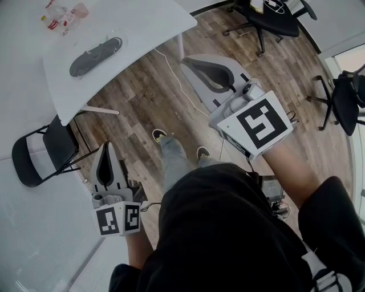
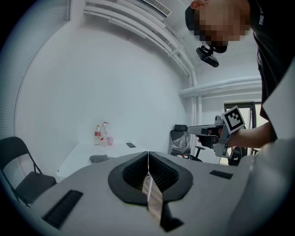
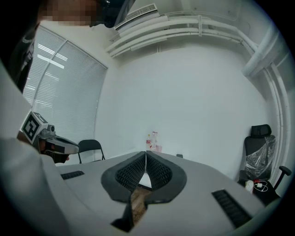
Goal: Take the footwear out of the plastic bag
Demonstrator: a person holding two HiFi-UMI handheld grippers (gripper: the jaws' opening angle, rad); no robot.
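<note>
Wood-plank floor [image 1: 142,97] takes up most of the scene below you, and you stand on it some way short of the white counter [image 1: 142,23], which lies ahead of both tools. A black folding chair [image 1: 43,151] sits just left of your left hand-held gripper [image 1: 107,147]. Two office chairs [image 1: 268,20] stand beyond and to the right of your right hand-held gripper [image 1: 191,61]. Each hand-held gripper is clenched, its jaws pressed together with nothing between them, and each is held roughly level and aimed toward the counter. The footwear [image 1: 96,56] lies on the counter, well apart from both tools: ahead of the left one and off to the left of the right one's tips. It is a dark, flat, elongated shape. Its long axis runs on a diagonal, from an end nearer you on the left to an end farther away on the right, so it sits slantwise to the line your left hand-held gripper points along. I cannot tell which end is the toe, and the plastic bag around it is too faint to confirm. A few small bottles [image 1: 60,14] stand past it at the far corner of the counter. As I judge it, none of the task is done yet: you have to close in, pin the bag and draw the footwear out.
</note>
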